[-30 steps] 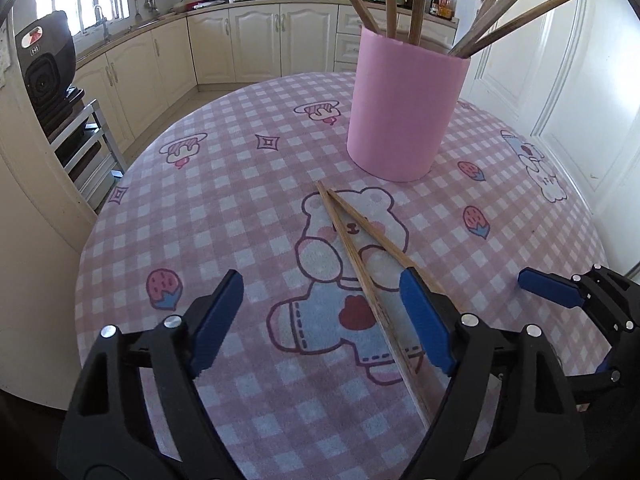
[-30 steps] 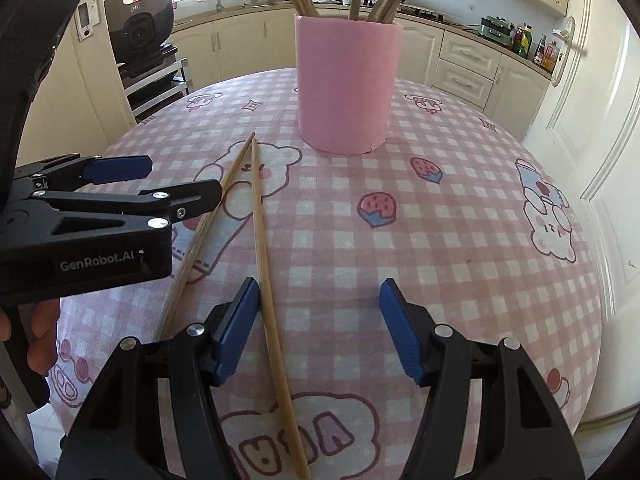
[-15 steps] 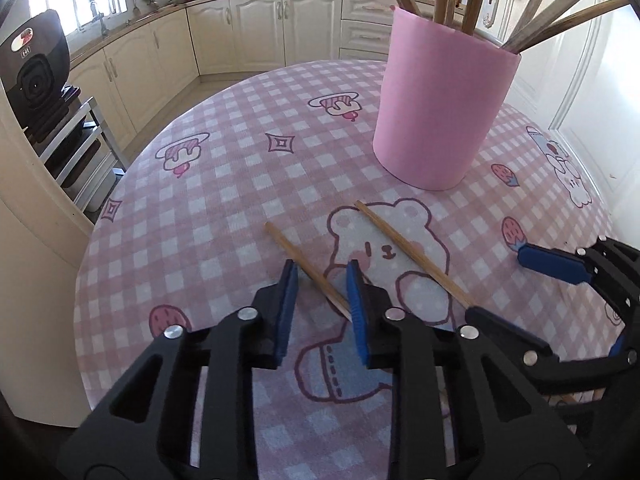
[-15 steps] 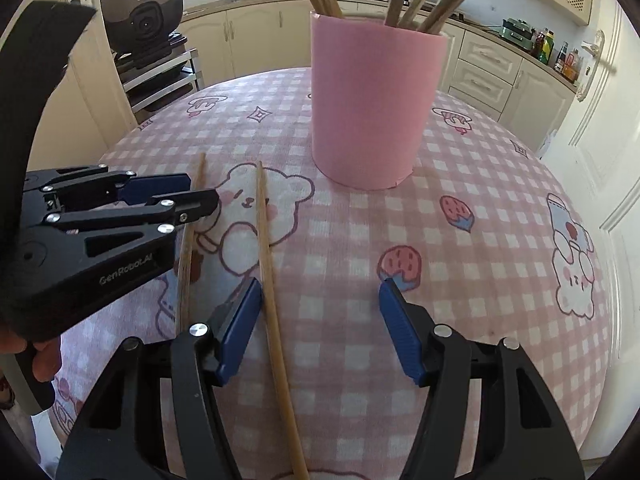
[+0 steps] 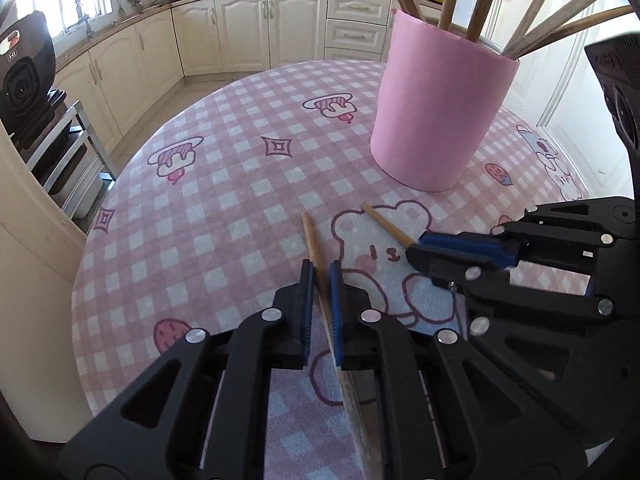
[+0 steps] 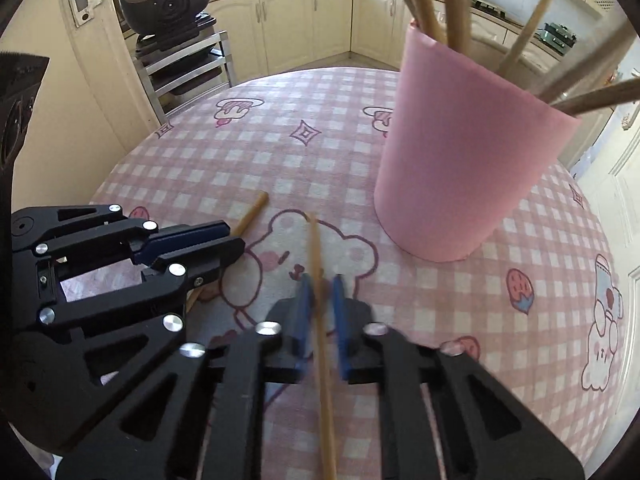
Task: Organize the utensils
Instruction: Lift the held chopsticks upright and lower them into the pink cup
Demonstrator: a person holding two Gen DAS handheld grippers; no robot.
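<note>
A pink cup (image 5: 440, 108) holding several wooden chopsticks stands on the round pink checked table (image 5: 224, 184); it also shows in the right wrist view (image 6: 464, 176). My left gripper (image 5: 320, 276) is shut on a wooden chopstick (image 5: 314, 244) that lies low over the table and points toward the cup. My right gripper (image 6: 320, 292) is shut on a second chopstick (image 6: 314, 244) just right of it. The right gripper shows in the left wrist view (image 5: 452, 248), with its chopstick (image 5: 386, 224). The left gripper shows in the right wrist view (image 6: 200, 244), with its chopstick (image 6: 252, 212).
The table's left edge (image 5: 92, 240) drops off toward the kitchen floor. A metal rack with a black appliance (image 6: 168, 8) stands beyond it. Cream cabinets (image 5: 240, 32) line the back wall, and a white door (image 5: 580, 92) is on the right.
Both grippers closed, the left first, then the right, each on one chopstick. Both moved forward toward the cup, and the chopsticks now lie apart rather than crossed.
</note>
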